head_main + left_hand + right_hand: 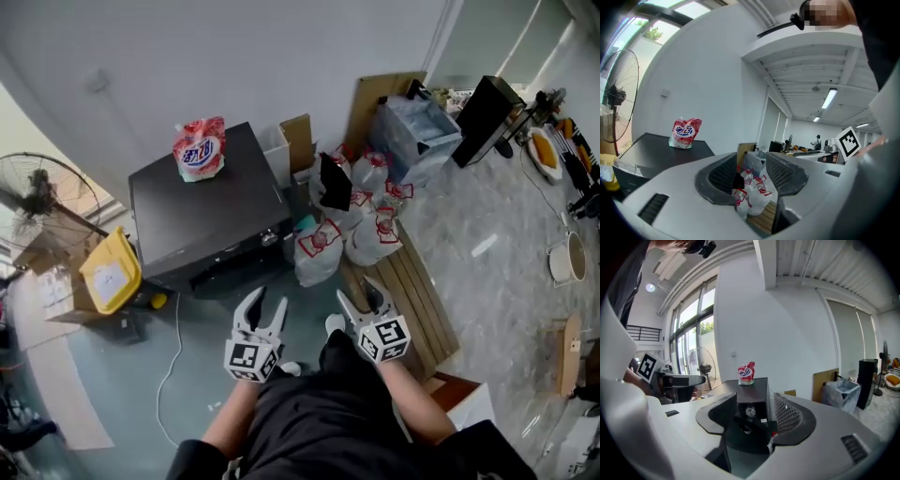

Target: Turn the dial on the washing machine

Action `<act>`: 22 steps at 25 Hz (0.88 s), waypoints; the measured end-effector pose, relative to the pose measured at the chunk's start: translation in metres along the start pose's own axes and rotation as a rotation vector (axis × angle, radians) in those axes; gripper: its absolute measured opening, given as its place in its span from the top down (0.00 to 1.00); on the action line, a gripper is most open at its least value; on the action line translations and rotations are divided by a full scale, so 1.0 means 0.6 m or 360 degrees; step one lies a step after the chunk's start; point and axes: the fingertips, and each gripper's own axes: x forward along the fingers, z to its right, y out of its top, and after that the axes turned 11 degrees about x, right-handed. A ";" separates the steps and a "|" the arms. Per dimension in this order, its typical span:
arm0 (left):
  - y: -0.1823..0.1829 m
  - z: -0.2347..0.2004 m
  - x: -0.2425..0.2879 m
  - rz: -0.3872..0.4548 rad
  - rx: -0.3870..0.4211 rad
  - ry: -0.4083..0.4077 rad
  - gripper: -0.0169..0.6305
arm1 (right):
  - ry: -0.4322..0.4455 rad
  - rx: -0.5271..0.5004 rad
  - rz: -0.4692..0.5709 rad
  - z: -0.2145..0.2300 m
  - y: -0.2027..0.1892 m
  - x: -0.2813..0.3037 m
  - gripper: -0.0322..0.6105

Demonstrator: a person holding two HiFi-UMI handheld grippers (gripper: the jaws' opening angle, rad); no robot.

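**Entry: both grippers spread and empty, dial well ahead of the right one**

Head view. The washing machine (211,211) is a black, flat-topped box standing on the floor against the white wall. I read its dial (269,238) as the small round knob near the right end of the front edge. A red and white detergent pouch (199,148) sits at the back edge of the top. My left gripper (266,300) and right gripper (358,291) are held side by side below the machine's front, both well apart from it, jaws spread. Open floor lies between them and the front panel. A slatted wooden bench (412,291) and white bags with red ties (347,225) crowd the right side. A yellow container (111,272) is at the machine's left front corner, and a white cable (173,356) trails across the floor.

Left gripper view. The jaws stand apart with nothing pressed between the ribbed dark pads. Only the distant bags show through the gap. The machine's matte black top sits off to the left and carries the pouch. I cannot find the dial here.

Right gripper view. The jaws are spread and grip nothing. The dial, round and metallic, shows in the gap on the machine's glossy black front, well short of contact. The pouch stands on the top edge above it.
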 end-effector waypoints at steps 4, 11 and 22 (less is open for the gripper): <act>0.002 -0.011 0.040 -0.0032 0.0006 0.0122 0.71 | 0.0092 -0.0011 -0.0044 0.036 0.014 0.044 0.61; 0.006 -0.031 0.099 -0.0072 -0.0011 0.0337 0.71 | 0.0268 -0.0022 -0.0160 0.080 0.023 0.118 0.61; -0.044 -0.062 0.178 -0.0122 -0.0108 0.0673 0.71 | 0.0592 -0.0131 -0.0330 0.102 0.020 0.212 0.61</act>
